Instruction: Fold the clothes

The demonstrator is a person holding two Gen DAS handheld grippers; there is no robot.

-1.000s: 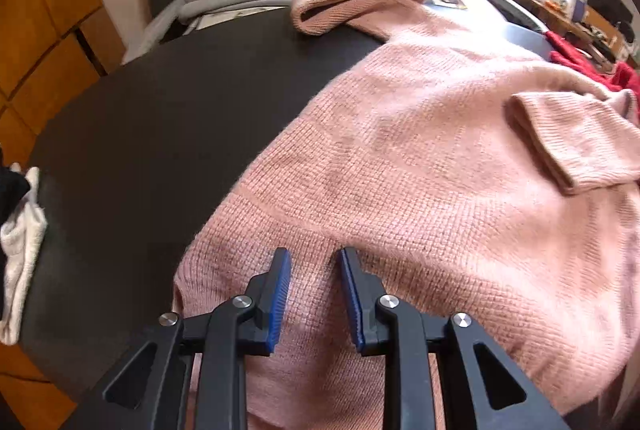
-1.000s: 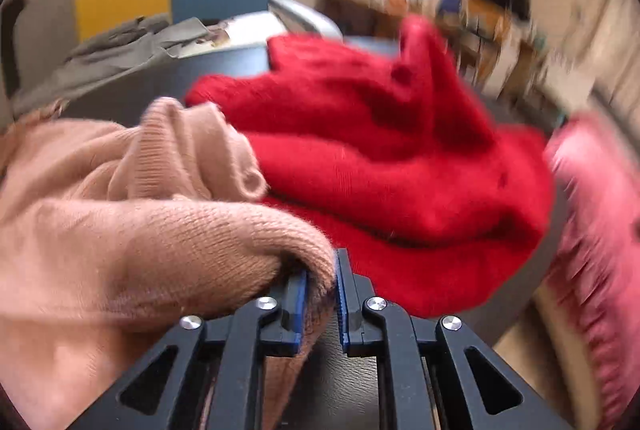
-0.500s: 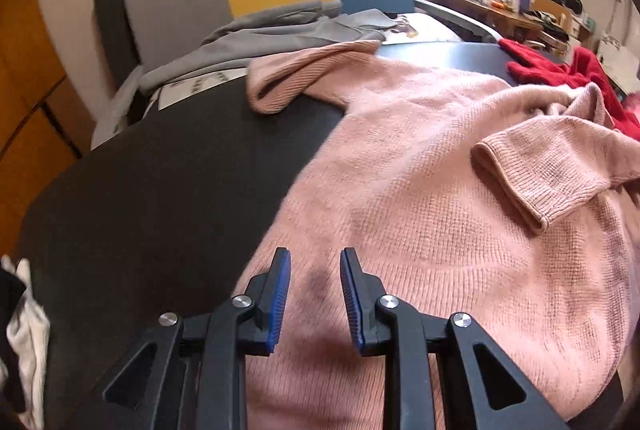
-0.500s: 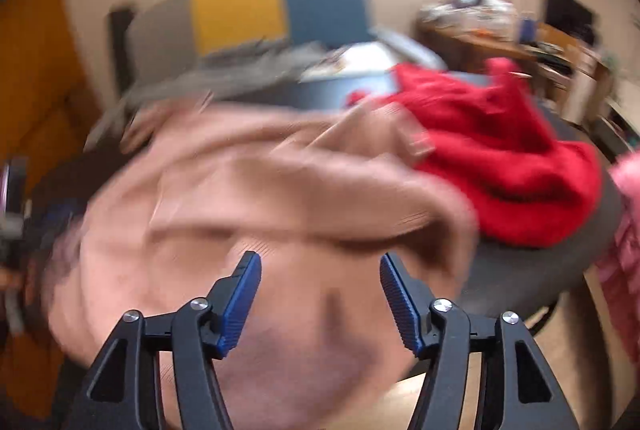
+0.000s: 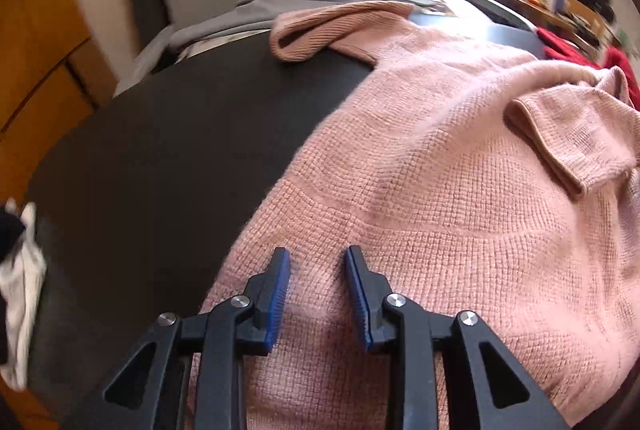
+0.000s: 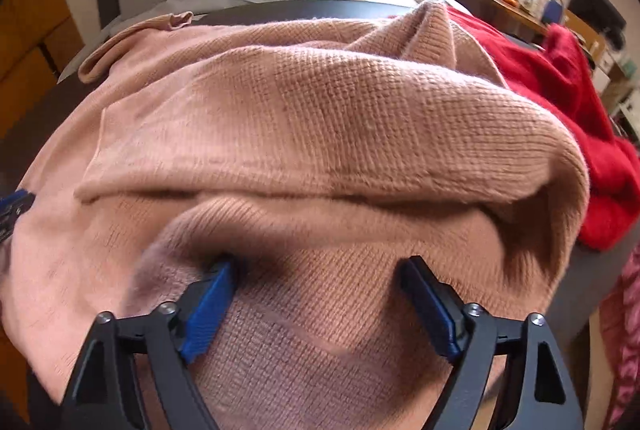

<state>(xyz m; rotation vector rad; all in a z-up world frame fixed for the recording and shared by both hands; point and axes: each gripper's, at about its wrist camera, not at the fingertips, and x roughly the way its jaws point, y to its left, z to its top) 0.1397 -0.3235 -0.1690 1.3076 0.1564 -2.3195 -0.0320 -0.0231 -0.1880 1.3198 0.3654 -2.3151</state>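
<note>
Dark round worktop (image 5: 168, 157) carries a pink knitted sweater (image 5: 440, 189); my left gripper (image 5: 317, 294) and right gripper (image 6: 316, 304), jaws just widening, hover released at lower centre.

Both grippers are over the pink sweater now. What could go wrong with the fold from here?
The right gripper, whose jaws have just been opening, holds nothing, so the folded-over sleeve may slide back. The pink sweater touches the red garment, which might be dragged along.
</note>
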